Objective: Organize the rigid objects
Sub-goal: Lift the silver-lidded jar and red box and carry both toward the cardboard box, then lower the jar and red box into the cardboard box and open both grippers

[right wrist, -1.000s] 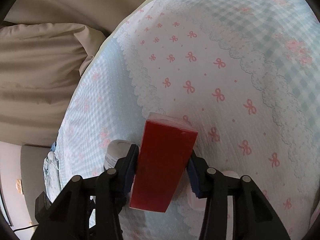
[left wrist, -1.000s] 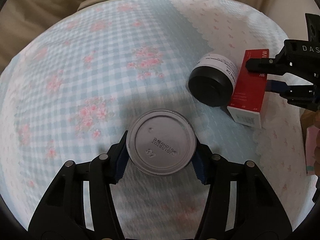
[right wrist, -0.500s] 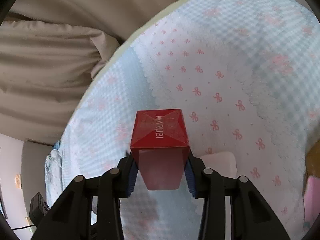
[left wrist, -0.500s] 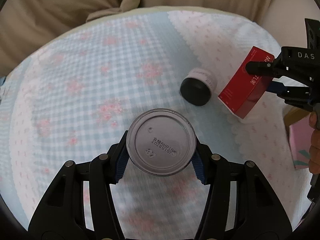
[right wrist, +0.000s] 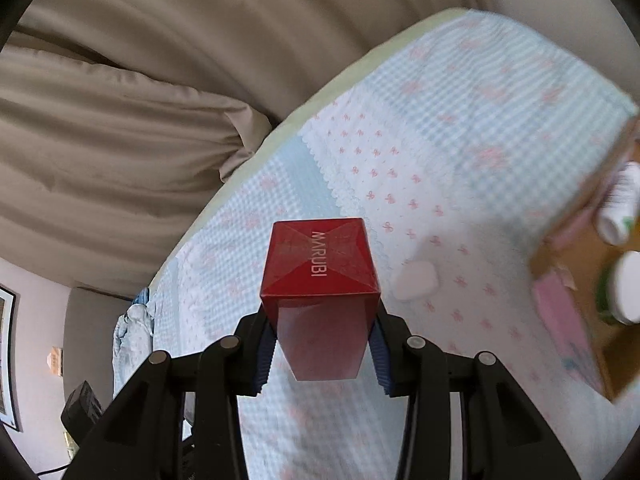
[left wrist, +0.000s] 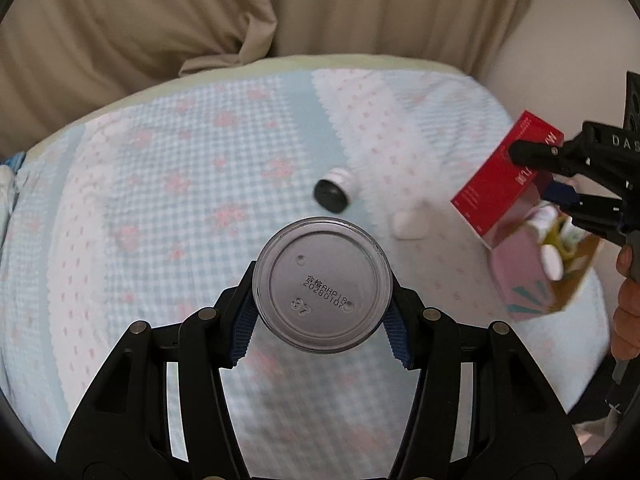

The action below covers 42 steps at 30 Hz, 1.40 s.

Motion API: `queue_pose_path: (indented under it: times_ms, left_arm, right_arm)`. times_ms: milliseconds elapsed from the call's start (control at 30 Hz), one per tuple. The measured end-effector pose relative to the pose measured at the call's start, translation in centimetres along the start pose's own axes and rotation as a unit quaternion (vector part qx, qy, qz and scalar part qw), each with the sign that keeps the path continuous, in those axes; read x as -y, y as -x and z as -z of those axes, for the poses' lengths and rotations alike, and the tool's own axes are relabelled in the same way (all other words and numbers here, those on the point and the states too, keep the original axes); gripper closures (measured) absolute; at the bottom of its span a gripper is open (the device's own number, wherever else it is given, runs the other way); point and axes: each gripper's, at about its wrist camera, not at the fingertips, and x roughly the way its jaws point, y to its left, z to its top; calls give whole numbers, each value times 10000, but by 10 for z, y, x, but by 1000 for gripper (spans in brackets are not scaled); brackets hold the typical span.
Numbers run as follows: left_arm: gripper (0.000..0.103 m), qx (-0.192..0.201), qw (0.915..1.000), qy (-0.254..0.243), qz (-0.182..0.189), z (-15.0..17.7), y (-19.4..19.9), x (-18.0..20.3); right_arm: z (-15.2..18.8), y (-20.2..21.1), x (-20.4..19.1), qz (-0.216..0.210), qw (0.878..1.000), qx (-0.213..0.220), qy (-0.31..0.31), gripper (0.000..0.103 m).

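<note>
My left gripper (left wrist: 322, 318) is shut on a round metal tin (left wrist: 322, 285), its stamped base facing the camera, held above the bed. My right gripper (right wrist: 320, 344) is shut on a red box (right wrist: 320, 276) marked MARUBI, lifted off the bed; that gripper also shows at the right of the left wrist view (left wrist: 560, 184) with the red box (left wrist: 500, 184) in it. A black-lidded jar (left wrist: 334, 195) lies on its side on the bedspread. A small white case (left wrist: 410, 224) lies to its right and also shows in the right wrist view (right wrist: 416, 286).
A pink and brown cardboard box (left wrist: 532, 280) holding white-capped bottles (right wrist: 620, 208) stands at the bed's right edge. The blue-checked bedspread (left wrist: 160, 220) covers the bed. Beige curtains (left wrist: 240, 8) hang behind it. A person's hand (left wrist: 628, 312) holds the right gripper.
Both grippers have risen away from the bed with their loads. The red box left the jar's side and tilted up. The cardboard box and white case have come into view.
</note>
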Motion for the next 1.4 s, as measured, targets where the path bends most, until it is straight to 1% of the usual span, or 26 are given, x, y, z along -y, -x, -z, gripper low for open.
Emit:
queue_pose_path:
  times_ms: [100,167,267,400,500,600,667,733,800,867,933,1067,1133,1200,1333,1400]
  left_arm:
    - [51,39,9997,-61,220,0,29,18]
    - [51,123,9992,-186,330,-2,48,36]
    - [51,215,9980,-357,479,-6,66,63]
    - [51,270,9962,-508,652,-13,79,102]
    - [51,262,9948,-584,791,-17,85,136]
    - [51,302,9943,-628,810,-20,87,168]
    - [51,285,9948,-590,779,-22,84,191]
    - [51,207,9956,-483,771,-25,77,210]
    - [51,93,9960,-365,809,-27,64,233]
    - [51,-31,9964,-350,773,-28,47,255]
    - [51,-175,9966,-333,739,-28,28,277]
    - [51,-424,9961,-242,735,-31,-7,308]
    - [51,-555,9957,-296,687,-32,-25,323]
    - [51,-672,9952,-327,635,-36,-41,333]
    - [51,-899,9938,-319,569,-42,-76,350]
    - [51,-1025,9927,-365,525,-45,-94,357]
  right_arm:
    - [3,42,-1,83,9999,54,-87,65]
    - [3,71,2,173,9998,102,-94,65]
    - [2,108,9,282,9994,199,-61,65]
    - [-4,152,30,424,9984,369,-84,65]
    - [-9,178,48,554,9974,451,-36,65]
    - [-17,195,72,711,9967,378,22,65]
    - [-24,205,92,716,9970,299,14,65]
    - [-34,212,112,725,9972,194,11,65]
    - [-44,215,131,783,9969,76,89,65]
    - [-54,215,149,808,9965,-29,202,65]
    - [-64,211,168,791,9964,-127,277,65]
    - [-81,199,201,705,9963,-358,331,65]
    - [-88,189,214,732,9955,-468,387,65]
    - [-94,178,227,745,9943,-602,471,65]
    - [-99,159,242,670,9926,-811,599,65]
    - [-100,149,249,696,9909,-905,708,65]
